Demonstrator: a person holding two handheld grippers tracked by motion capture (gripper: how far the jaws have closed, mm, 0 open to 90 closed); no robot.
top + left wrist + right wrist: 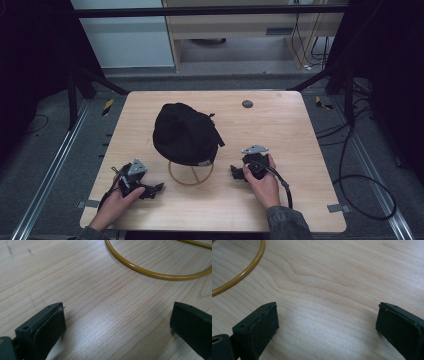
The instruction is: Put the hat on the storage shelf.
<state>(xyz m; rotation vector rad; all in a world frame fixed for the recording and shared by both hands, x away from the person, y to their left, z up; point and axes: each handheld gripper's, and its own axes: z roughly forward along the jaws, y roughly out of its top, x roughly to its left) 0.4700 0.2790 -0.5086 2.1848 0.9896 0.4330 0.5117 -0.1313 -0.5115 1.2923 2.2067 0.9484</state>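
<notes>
- Cap (185,134): black, perched on a yellow wire stand (191,174) mid-table (280,120), between the grippers.
- Left gripper (156,189) and right gripper (235,172): jaws spread wide, holding nothing, resting low over the wood.
- Risk: a one-sided tug would likely tip the light stand or drag the cap off.
- Writing: small tag on the cap's rim, unreadable.

A pale wooden bench (280,135) with rounded corners is sitting on grey carpeted floor (45,150), a small dark round disc (247,104) lying near its far edge. A yellow wire ring stand (190,173) is resting directly on the bench near its middle, carrying a black cap (185,132). In both gripper views the ring is curving across bare wood grain.
</notes>
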